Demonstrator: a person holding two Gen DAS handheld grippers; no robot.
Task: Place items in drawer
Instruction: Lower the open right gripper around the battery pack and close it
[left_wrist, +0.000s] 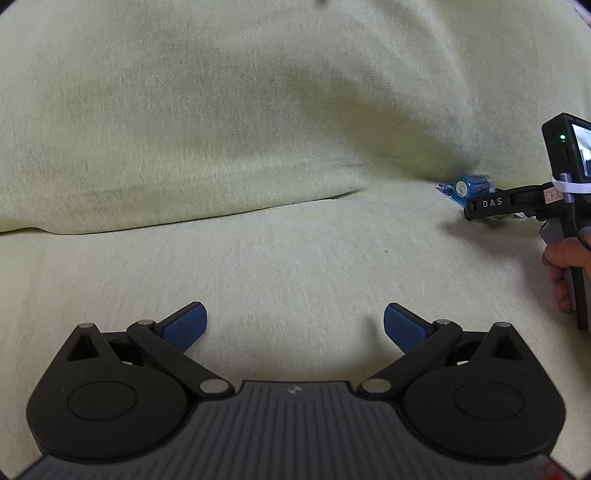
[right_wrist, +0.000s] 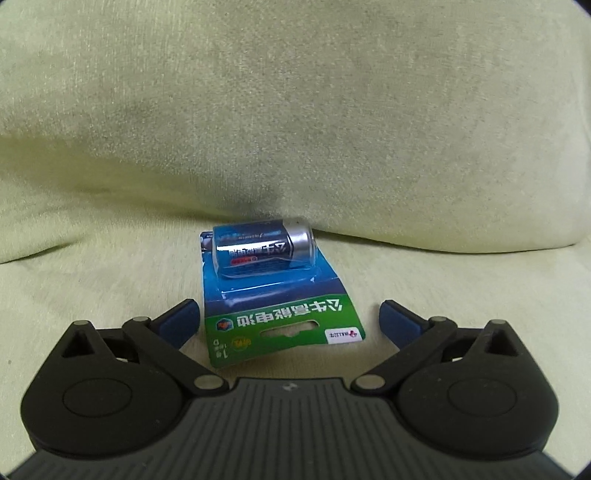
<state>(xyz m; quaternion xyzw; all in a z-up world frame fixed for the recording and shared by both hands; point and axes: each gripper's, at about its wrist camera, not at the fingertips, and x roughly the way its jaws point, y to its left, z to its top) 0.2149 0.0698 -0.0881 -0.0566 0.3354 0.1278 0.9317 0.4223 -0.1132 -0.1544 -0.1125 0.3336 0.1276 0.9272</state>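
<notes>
While both tools are held spread wide and empty, the battery pack (right_wrist: 273, 291) is seen flat on the green sofa (right_wrist: 110, 266), between the right tool's (right_wrist: 290, 323) fingers; the left tool (left_wrist: 295, 326) is kept well apart from the pack.

Left gripper (left_wrist: 295, 325) hovers spread over the green cushion (left_wrist: 258, 155); far right, battery pack (left_wrist: 474, 186) beside right gripper (left_wrist: 487, 206).

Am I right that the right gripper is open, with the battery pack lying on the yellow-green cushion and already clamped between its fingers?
Not quite: nothing is clamped. In the right wrist view the right gripper is open, its fingers apart on either side of the battery pack, which lies free on the yellow-green cushion.
</notes>
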